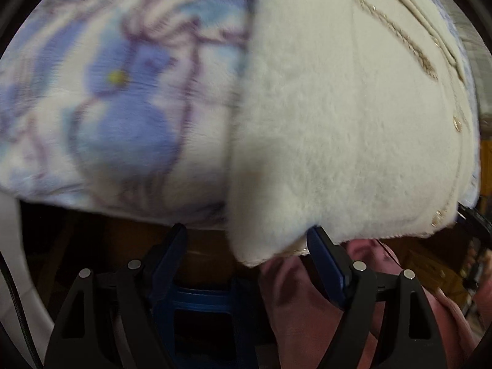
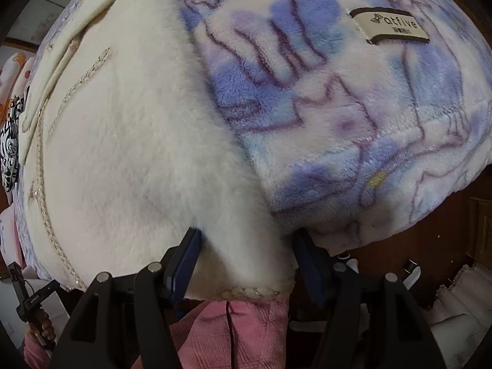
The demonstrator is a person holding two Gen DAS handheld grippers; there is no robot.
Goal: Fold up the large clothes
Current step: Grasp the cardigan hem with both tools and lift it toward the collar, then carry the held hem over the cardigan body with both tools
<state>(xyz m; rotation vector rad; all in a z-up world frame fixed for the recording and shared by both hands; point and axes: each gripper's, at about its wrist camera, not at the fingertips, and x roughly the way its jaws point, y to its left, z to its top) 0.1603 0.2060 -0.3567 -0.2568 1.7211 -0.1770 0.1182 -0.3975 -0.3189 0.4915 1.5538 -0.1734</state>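
Blue-and-lilac printed fleece blanket (image 2: 353,117) covers the surface. Cream fluffy coat with braided gold trim (image 2: 129,153) lies flat on it; hem between released right claw (image 2: 246,264); left claw (image 1: 246,246) released at hem.

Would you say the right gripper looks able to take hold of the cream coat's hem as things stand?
Probably yes. The right gripper is open, with the cream coat's braided hem already lying between its fingers; nothing blocks it, and the blue fleece blanket lies underneath.
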